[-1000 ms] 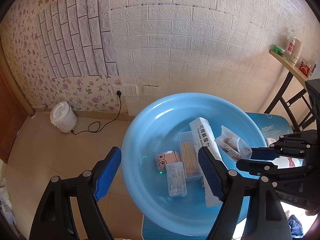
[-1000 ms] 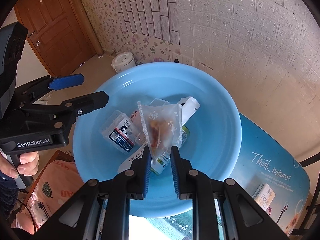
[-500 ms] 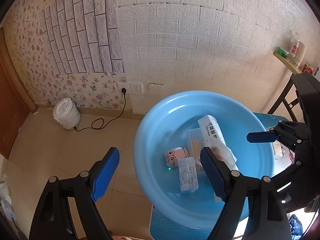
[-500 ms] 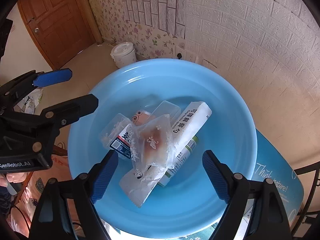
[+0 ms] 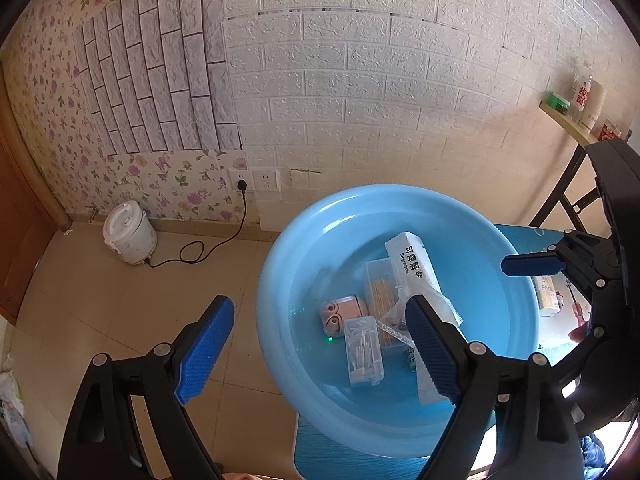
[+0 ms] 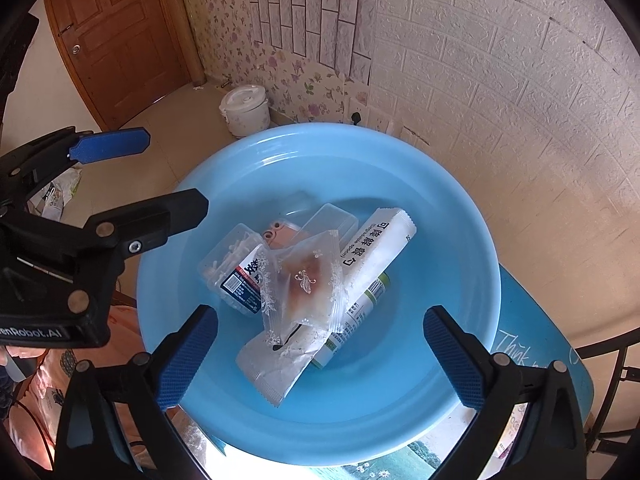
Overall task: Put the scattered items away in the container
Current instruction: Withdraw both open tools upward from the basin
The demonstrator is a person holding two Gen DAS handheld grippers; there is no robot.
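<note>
In the basin, on the table:
Basin (image 6: 460,216): one, round, light blue; sits on a table (image 6: 560,360) with a blue printed top.
Spoon pack (image 6: 384,248): one, long and white, printed, lying slantwise across the basin floor; its lower end rests over a second flat white packet (image 6: 276,364).
Pastry bag (image 6: 308,276): one, clear with white lace print, a brown pastry inside; lies on top of the heap, touching the spoon pack and the labelled box.
Clear boxes: three. One with a dark label (image 6: 236,268); one of thin sticks (image 5: 380,292); one of small white picks (image 5: 362,350).
Pink toy (image 5: 340,314): one, two round eyes, lying beside the boxes.
Small carton (image 5: 546,296): one, on the table outside the basin, at its far side in the left wrist view.
Right claw (image 6: 320,360): jaws spread to their widest after just opening; nothing between the pads; poised above the pastry bag, clear of it.
Left claw (image 5: 316,354): jaws wide and just opening further; empty; one finger over the floor, the other over the basin's contents, touching nothing.
Room: beige tiled floor; white brick-pattern wall with a floral strip; wooden door (image 6: 120,40); one white rice cooker (image 6: 246,110) on the floor by the wall; wall shelf (image 5: 576,128) with bottles.
</note>
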